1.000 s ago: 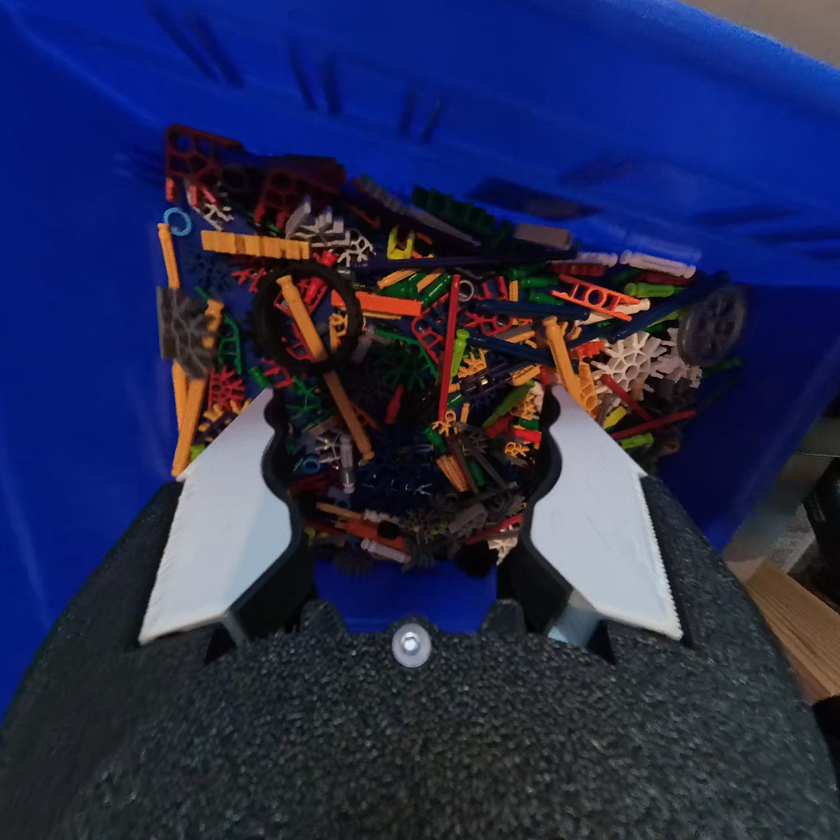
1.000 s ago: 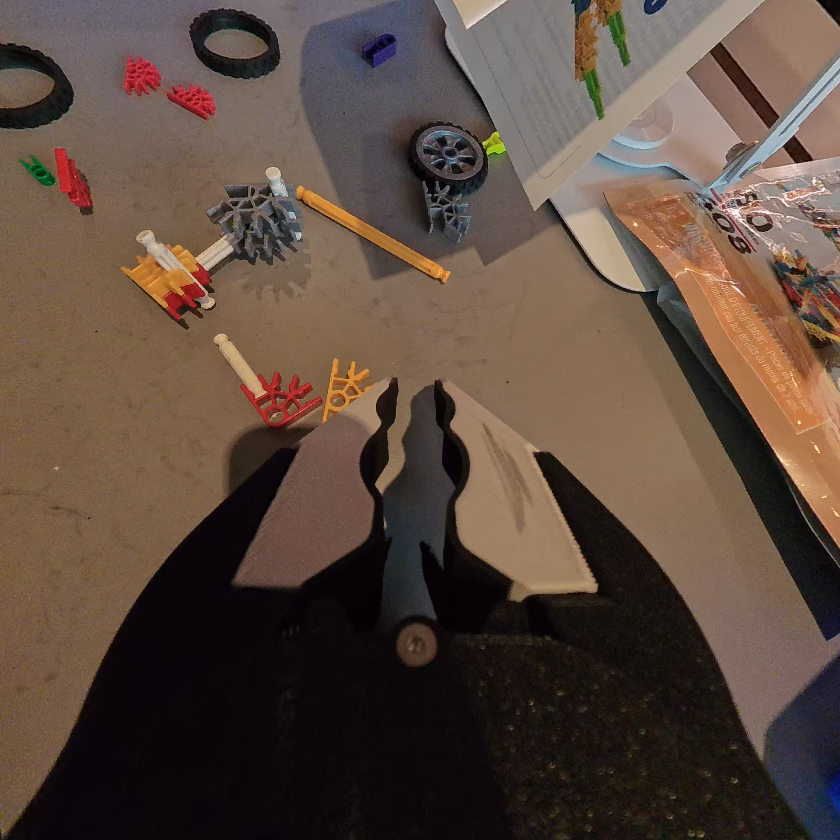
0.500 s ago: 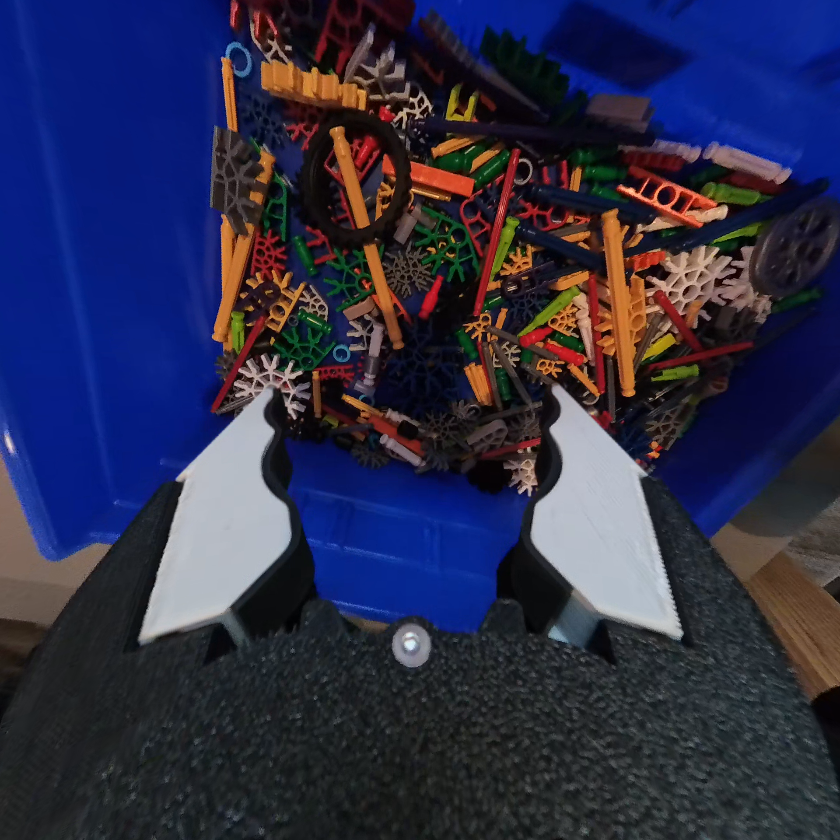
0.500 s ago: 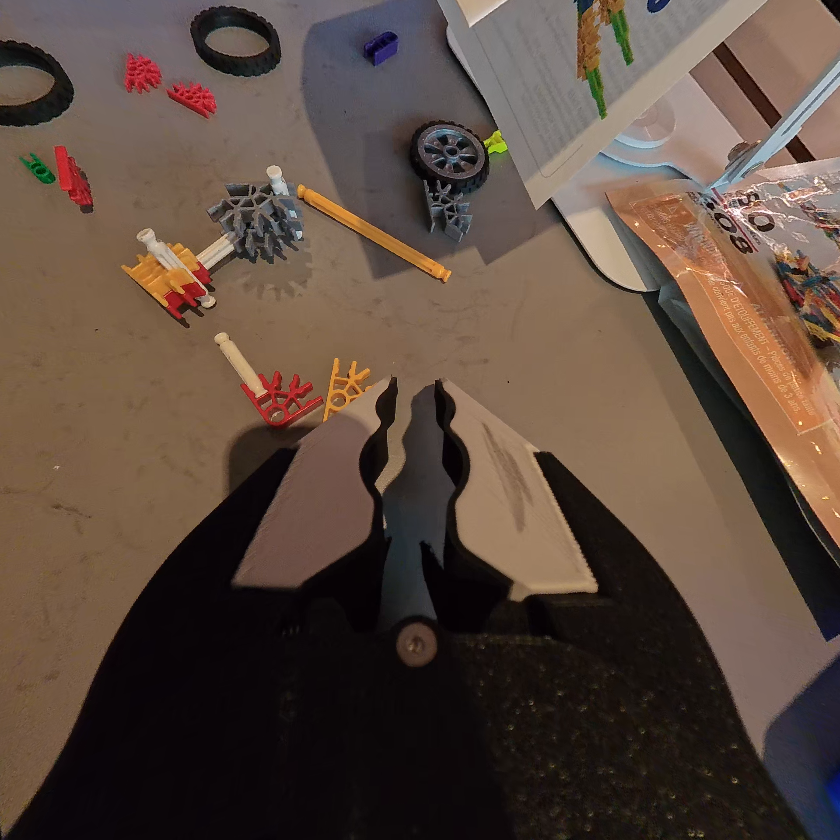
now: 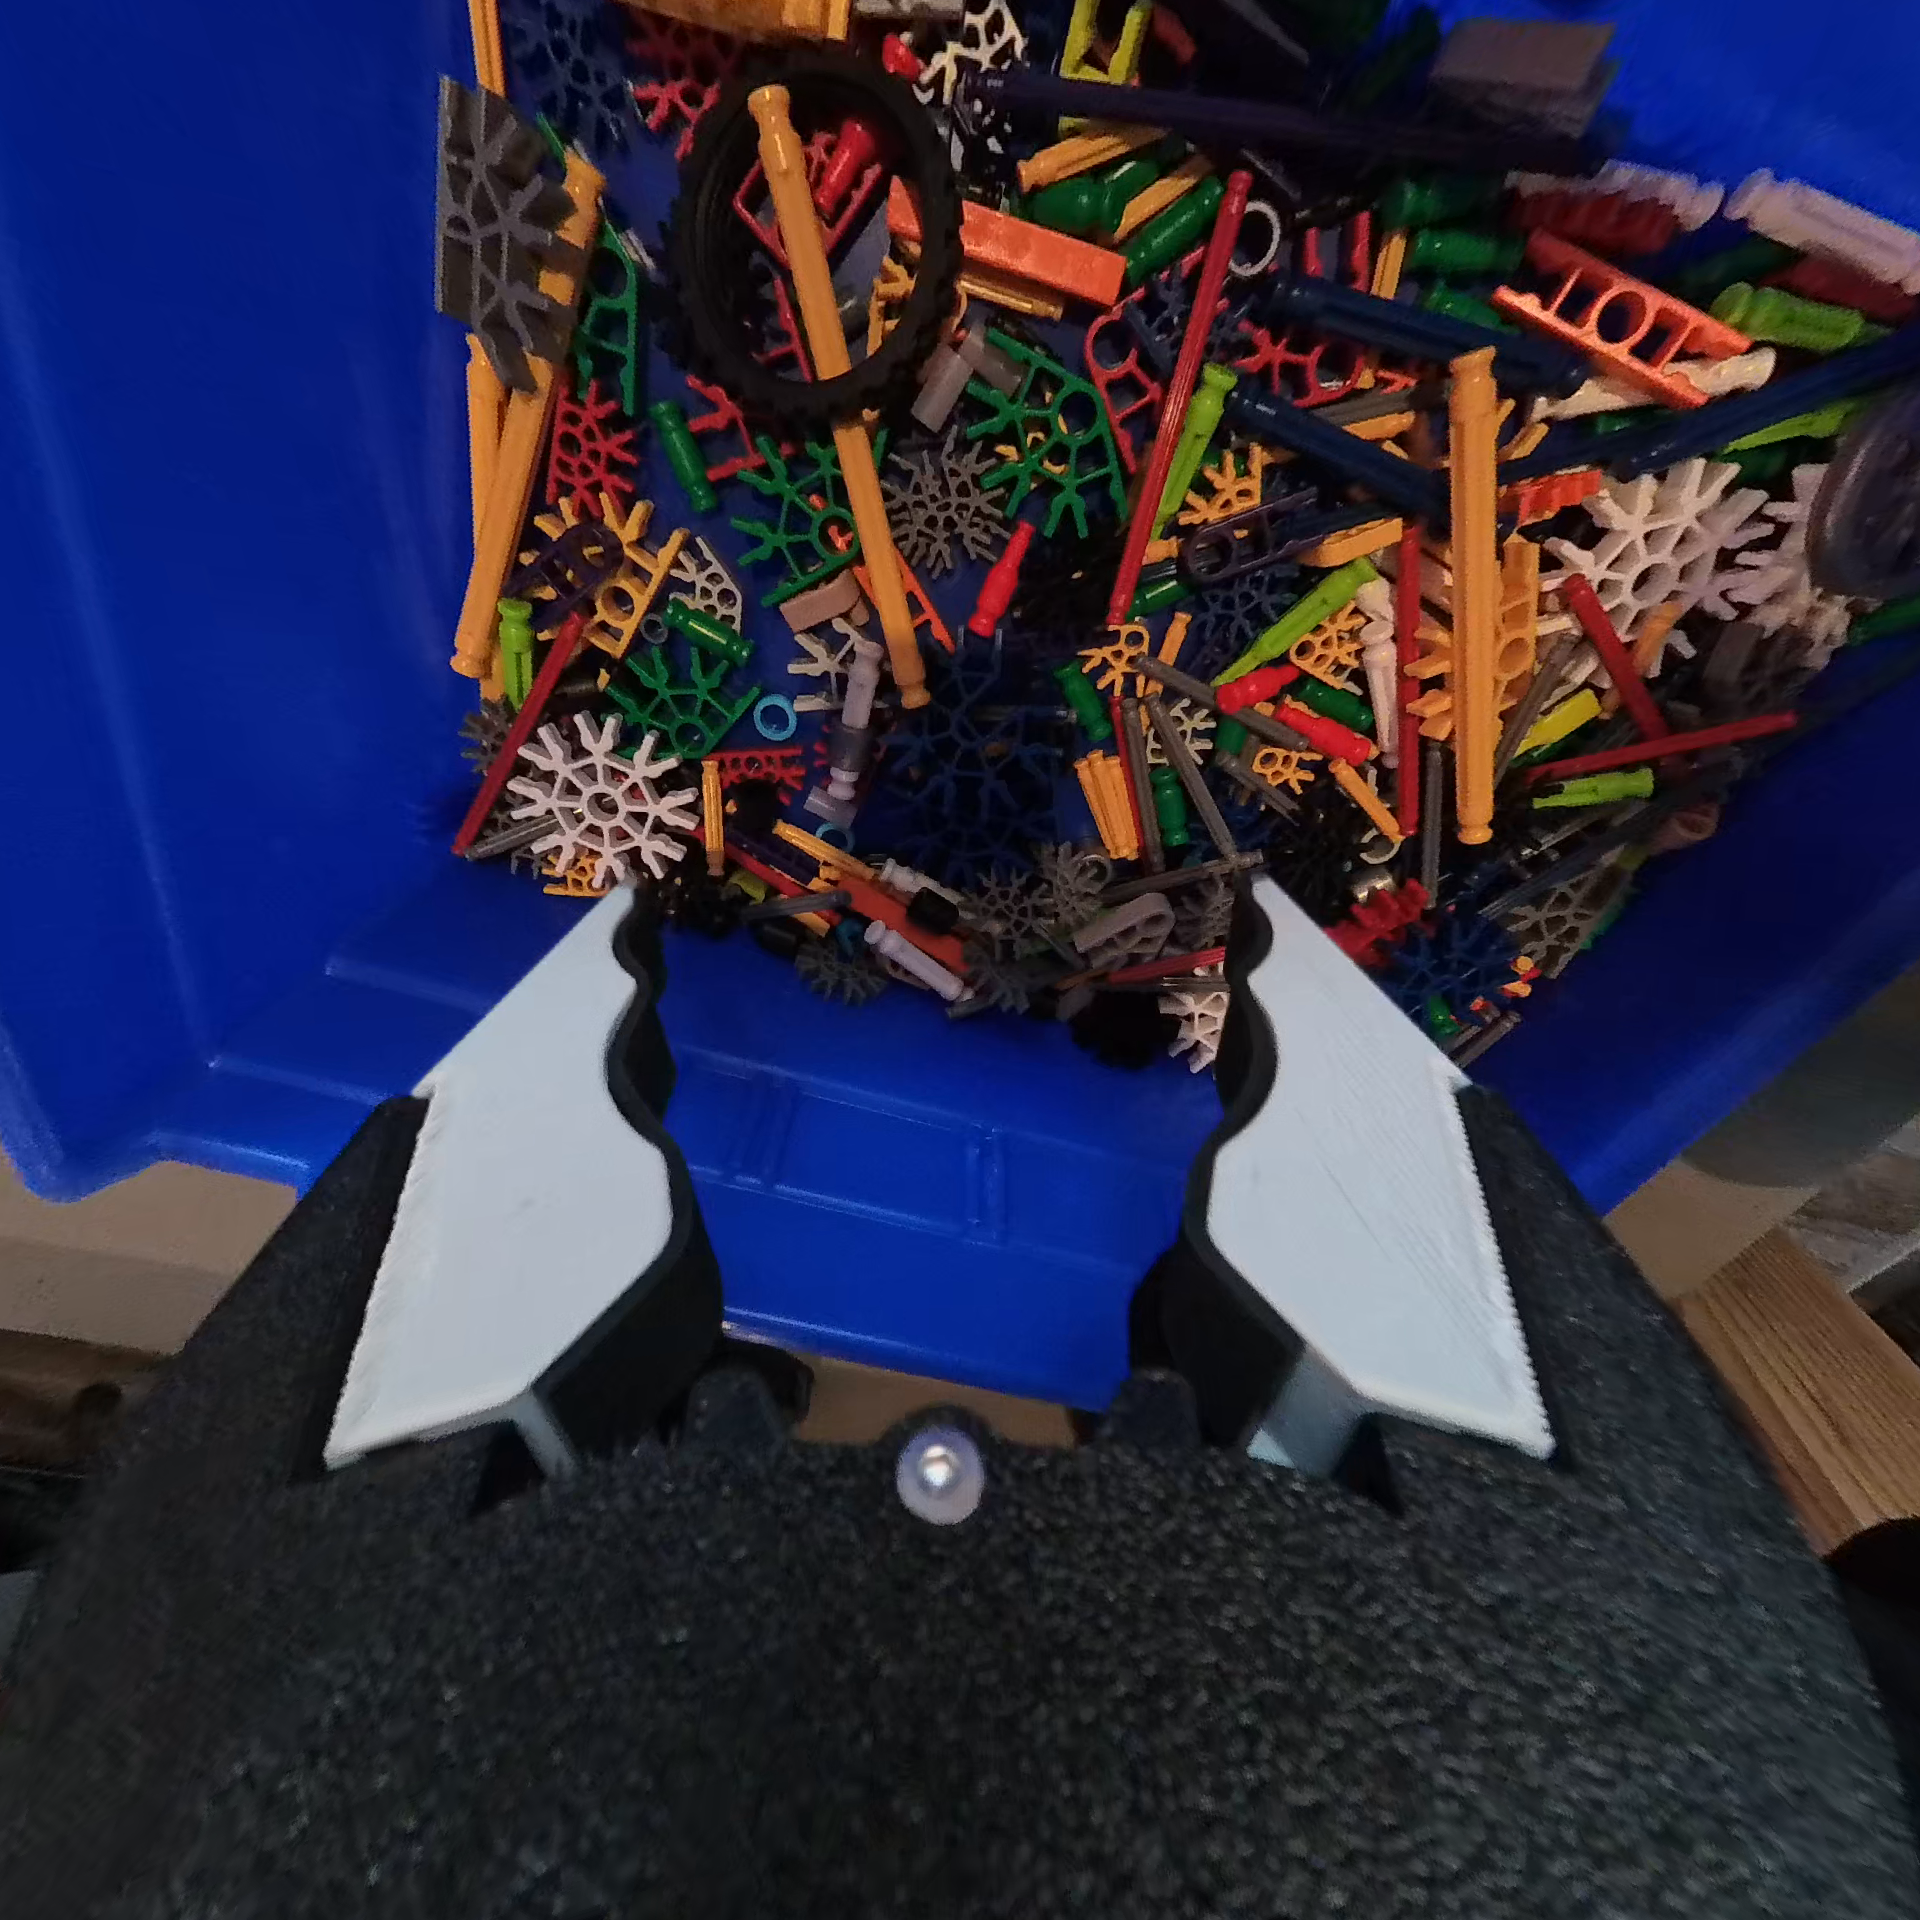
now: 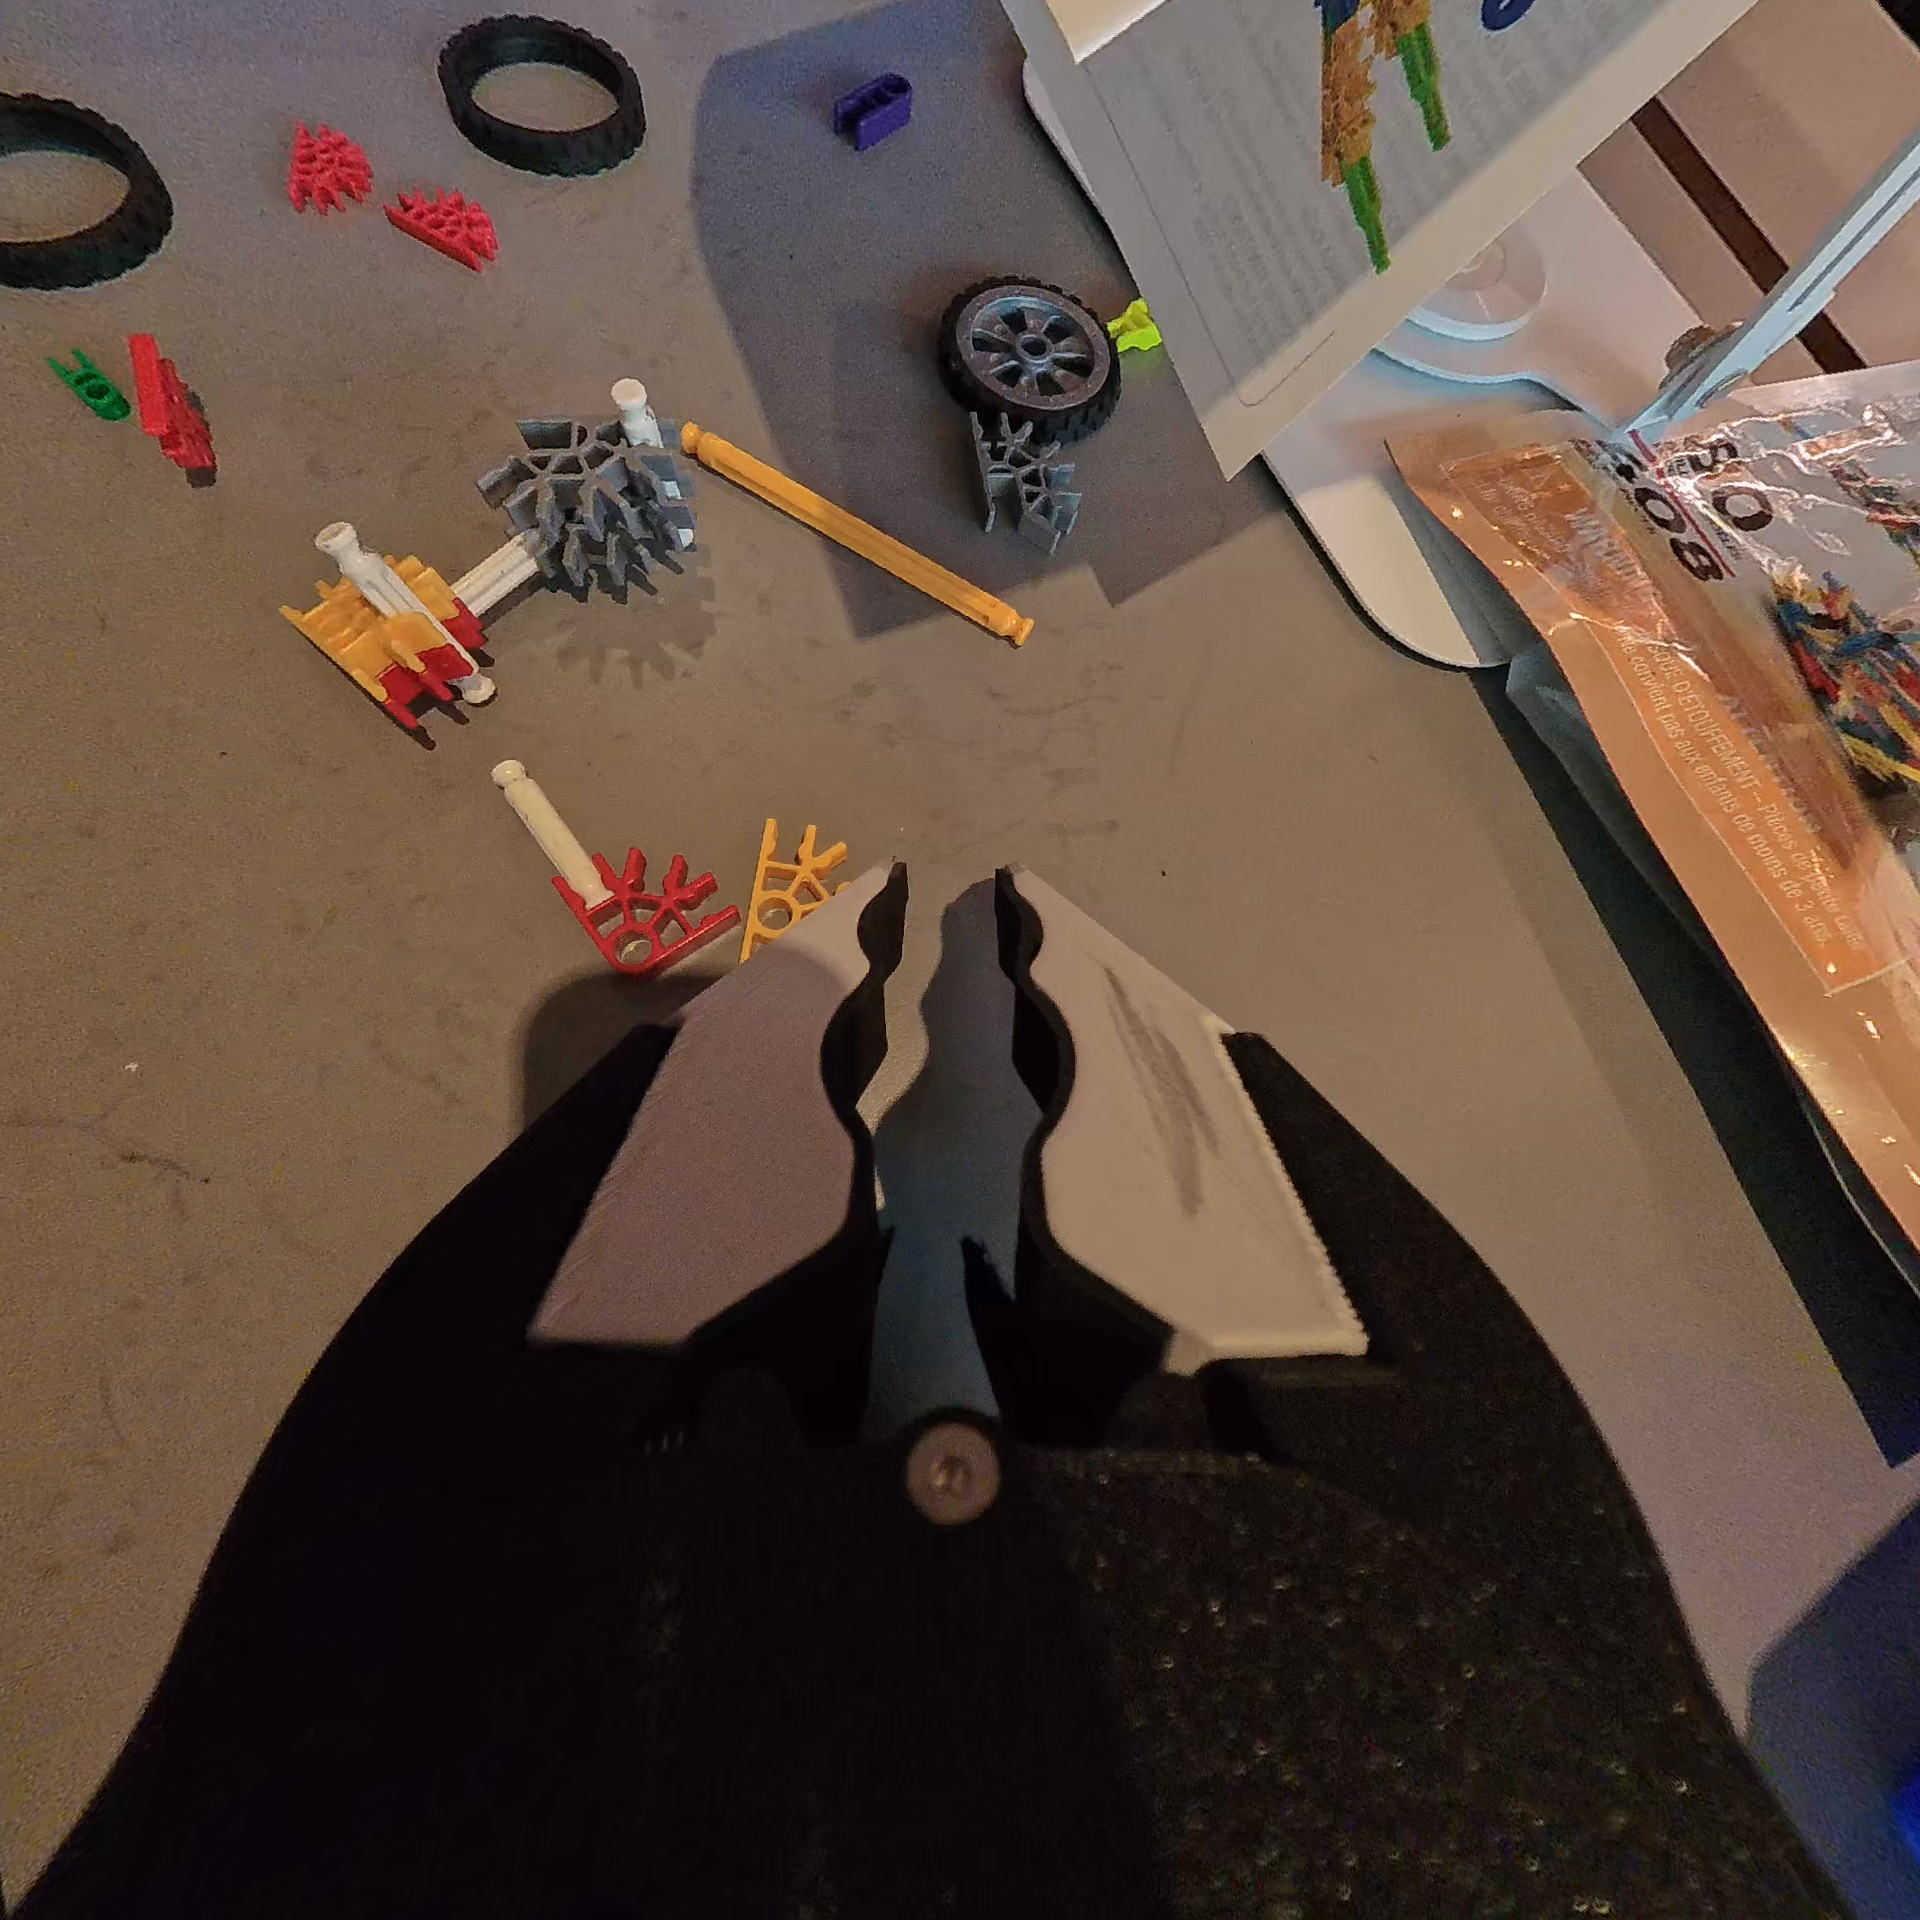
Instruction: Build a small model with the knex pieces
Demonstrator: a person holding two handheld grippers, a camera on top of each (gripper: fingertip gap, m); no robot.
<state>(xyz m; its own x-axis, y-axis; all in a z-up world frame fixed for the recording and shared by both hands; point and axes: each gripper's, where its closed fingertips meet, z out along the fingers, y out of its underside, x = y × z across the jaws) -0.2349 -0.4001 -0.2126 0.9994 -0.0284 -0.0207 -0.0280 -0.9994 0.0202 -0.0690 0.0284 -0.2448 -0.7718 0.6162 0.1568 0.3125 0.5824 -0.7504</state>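
My left gripper (image 5: 940, 914) is open and empty, held over the near wall of a blue bin (image 5: 208, 623). The bin holds a pile of coloured rods and connectors. A black tyre (image 5: 816, 234), a long yellow rod (image 5: 831, 395) and a white snowflake connector (image 5: 603, 800) lie on top. My right gripper (image 6: 948, 878) is shut with a thin gap and holds nothing. It hovers over a grey table (image 6: 1143, 727). A yellow connector (image 6: 790, 888) and a red connector with a white rod (image 6: 644, 914) lie just left of its tips.
On the table lie a grey-connector assembly (image 6: 592, 509), a yellow rod (image 6: 857, 535), a wheel (image 6: 1031, 348), two black tyres (image 6: 540, 94) and small red connectors (image 6: 436, 223). A booklet (image 6: 1299, 187) and a bag of parts (image 6: 1714, 675) sit at right. A wooden edge (image 5: 1818, 1382) lies beside the bin. Left tips to right tips: about 45 cm. My left tips are about 35 cm from the wheel (image 6: 1031, 348), my right tips only 15 cm.
In the left wrist view the pile has grown larger and slid up the frame, and the bin's near wall and rim have come into view. The right gripper has not moved.
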